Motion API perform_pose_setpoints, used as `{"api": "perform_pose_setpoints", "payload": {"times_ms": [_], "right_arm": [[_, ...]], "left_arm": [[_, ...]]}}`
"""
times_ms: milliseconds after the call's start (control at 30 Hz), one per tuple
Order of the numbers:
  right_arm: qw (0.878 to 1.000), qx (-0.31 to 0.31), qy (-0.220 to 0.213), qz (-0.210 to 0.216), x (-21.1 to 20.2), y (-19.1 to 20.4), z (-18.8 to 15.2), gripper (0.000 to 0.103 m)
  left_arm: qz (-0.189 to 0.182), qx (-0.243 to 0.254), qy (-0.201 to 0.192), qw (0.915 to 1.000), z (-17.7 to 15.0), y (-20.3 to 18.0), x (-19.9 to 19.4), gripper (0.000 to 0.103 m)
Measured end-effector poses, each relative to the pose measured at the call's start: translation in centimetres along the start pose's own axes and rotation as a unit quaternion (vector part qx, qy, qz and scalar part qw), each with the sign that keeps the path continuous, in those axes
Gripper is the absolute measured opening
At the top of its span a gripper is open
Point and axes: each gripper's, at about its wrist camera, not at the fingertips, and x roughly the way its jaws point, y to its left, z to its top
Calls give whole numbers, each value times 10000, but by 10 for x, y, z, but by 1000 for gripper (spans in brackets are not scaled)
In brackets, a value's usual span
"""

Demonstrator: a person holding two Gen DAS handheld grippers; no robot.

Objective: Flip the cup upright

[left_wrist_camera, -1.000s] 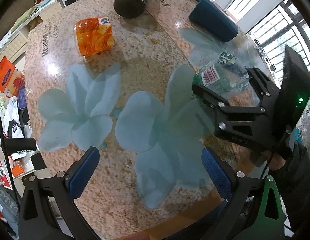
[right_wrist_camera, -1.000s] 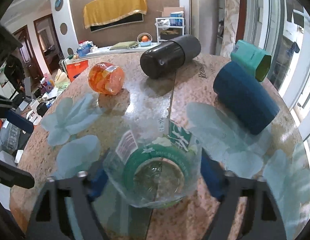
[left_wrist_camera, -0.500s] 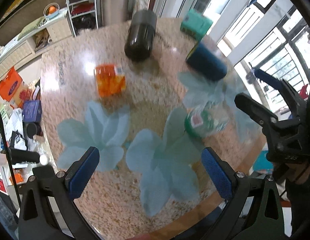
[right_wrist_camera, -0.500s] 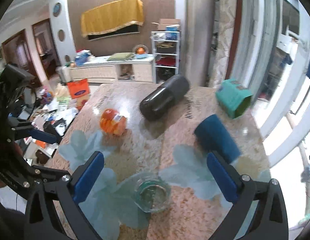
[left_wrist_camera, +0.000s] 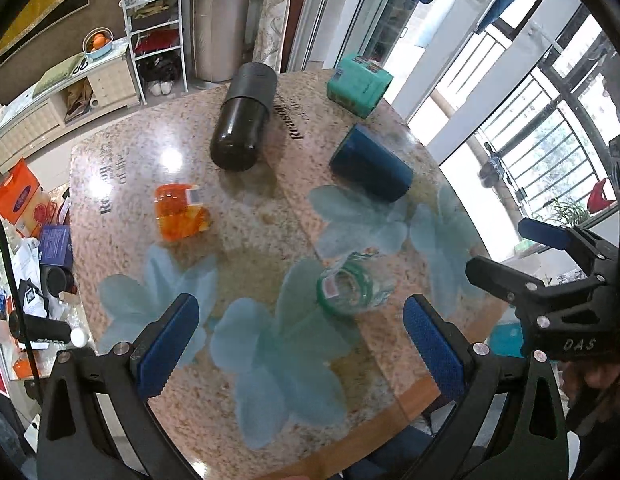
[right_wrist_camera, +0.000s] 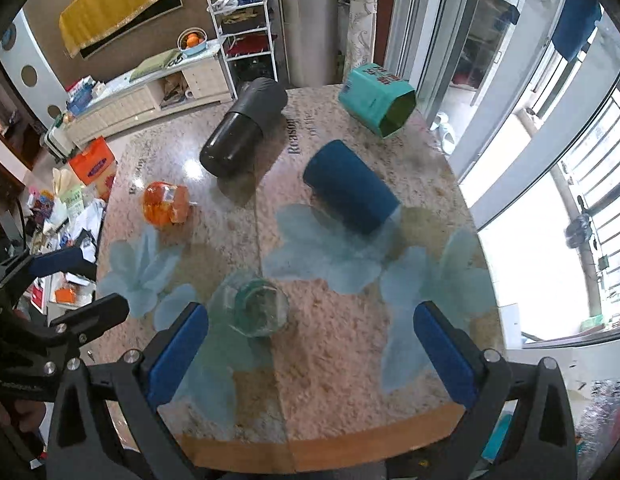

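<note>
The clear plastic cup (right_wrist_camera: 258,309) stands mouth-up on the flower-printed table (right_wrist_camera: 349,344), nearer the table's front edge than the dark blue tumbler (right_wrist_camera: 351,192) lying on its side. Left gripper (left_wrist_camera: 298,348) and right gripper (right_wrist_camera: 310,354) hover above the table, fingers spread wide, both empty.
</note>
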Motion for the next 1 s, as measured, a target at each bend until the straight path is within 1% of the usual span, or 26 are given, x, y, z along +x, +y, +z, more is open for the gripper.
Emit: {"api": "perform_pose_setpoints", "payload": {"times_ms": [167, 467, 733, 1000], "right_arm": [[9994, 123, 229, 218, 2, -17, -7, 103], [9984, 61, 255, 498, 2, -40, -12, 103], [9970, -63, 240, 737, 5, -46, -16, 103], [9965, -111, 204, 802, 5, -46, -16, 103]], "left_arm": [[131, -48, 47, 9999, 2, -24, 6, 103], [419, -233, 18, 9988, 0, -50, 15, 103], [572, -358, -34, 9977, -5, -60, 19, 103], [595, -436, -66, 9973, -7, -59, 19, 103]]}}
